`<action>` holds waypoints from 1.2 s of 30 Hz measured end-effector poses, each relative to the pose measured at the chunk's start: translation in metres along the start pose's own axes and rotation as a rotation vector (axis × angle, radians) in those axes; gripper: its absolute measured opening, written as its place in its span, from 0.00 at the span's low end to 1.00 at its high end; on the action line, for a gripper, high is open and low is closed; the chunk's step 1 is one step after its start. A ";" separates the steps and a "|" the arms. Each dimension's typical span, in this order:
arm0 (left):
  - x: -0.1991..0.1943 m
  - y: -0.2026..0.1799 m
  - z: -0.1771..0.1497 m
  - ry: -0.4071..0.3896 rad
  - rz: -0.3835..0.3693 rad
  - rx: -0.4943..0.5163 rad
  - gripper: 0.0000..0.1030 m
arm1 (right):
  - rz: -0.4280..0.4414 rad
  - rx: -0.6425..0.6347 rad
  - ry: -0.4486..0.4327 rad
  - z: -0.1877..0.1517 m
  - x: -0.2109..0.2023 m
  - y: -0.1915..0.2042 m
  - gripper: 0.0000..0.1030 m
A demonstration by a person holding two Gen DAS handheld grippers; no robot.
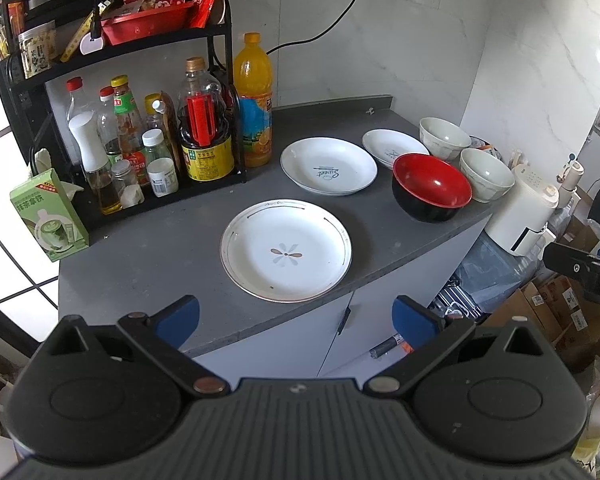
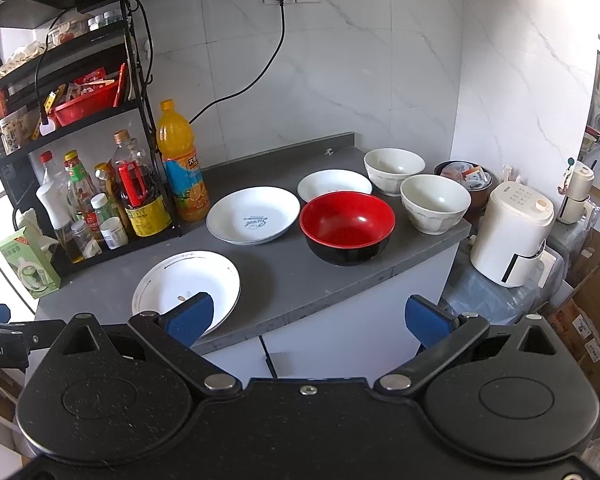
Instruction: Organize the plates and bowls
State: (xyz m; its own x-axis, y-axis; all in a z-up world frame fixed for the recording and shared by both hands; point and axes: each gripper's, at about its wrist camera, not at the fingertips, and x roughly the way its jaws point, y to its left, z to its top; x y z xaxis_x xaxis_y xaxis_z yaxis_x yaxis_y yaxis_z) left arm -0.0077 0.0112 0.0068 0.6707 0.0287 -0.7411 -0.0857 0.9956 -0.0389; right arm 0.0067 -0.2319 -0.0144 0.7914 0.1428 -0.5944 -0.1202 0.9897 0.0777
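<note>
On the grey counter [image 1: 148,264] [image 2: 284,280] lies a gold-rimmed plate with a flower mark [image 1: 286,250] [image 2: 186,286] near the front edge. Behind it sits a white plate with blue lettering [image 1: 329,166] [image 2: 253,215], seemingly on another plate. A smaller white plate [image 1: 394,148] [image 2: 334,184] lies further back. A red-and-black bowl [image 1: 431,187] [image 2: 347,226] and two cream bowls [image 1: 444,137] [image 1: 486,174] [image 2: 394,170] [image 2: 435,202] stand at the right. My left gripper [image 1: 296,320] hovers open before the flower plate. My right gripper [image 2: 310,318] is open too, in front of the counter edge.
A black rack [image 1: 112,48] [image 2: 60,80] with sauce bottles and an orange juice bottle [image 1: 254,100] [image 2: 182,164] fills the counter's left back. A green carton [image 1: 50,216] [image 2: 24,260] stands at the left edge. A white appliance [image 1: 522,212] [image 2: 512,232] and cardboard boxes [image 2: 588,320] sit right of the counter.
</note>
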 end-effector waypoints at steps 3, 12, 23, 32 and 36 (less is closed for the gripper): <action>-0.001 0.000 0.000 -0.006 -0.001 0.004 0.99 | 0.000 0.000 -0.002 -0.001 0.000 0.000 1.00; 0.001 -0.001 0.003 -0.004 0.001 0.000 0.99 | 0.001 0.001 -0.003 0.001 0.002 -0.002 1.00; 0.004 0.000 0.002 -0.001 0.019 -0.001 0.98 | -0.005 -0.001 -0.008 0.003 0.005 -0.005 1.00; 0.009 -0.005 0.007 -0.004 -0.001 0.007 0.97 | -0.017 0.004 -0.011 0.006 0.008 -0.005 1.00; 0.012 -0.007 0.009 -0.003 -0.006 0.008 0.97 | -0.020 0.007 -0.009 0.007 0.009 -0.005 1.00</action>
State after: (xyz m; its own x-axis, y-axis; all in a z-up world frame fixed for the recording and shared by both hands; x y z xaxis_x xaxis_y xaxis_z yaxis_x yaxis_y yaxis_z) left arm 0.0073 0.0058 0.0042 0.6734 0.0235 -0.7389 -0.0764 0.9964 -0.0380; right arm 0.0183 -0.2359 -0.0147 0.7988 0.1227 -0.5889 -0.0997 0.9924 0.0715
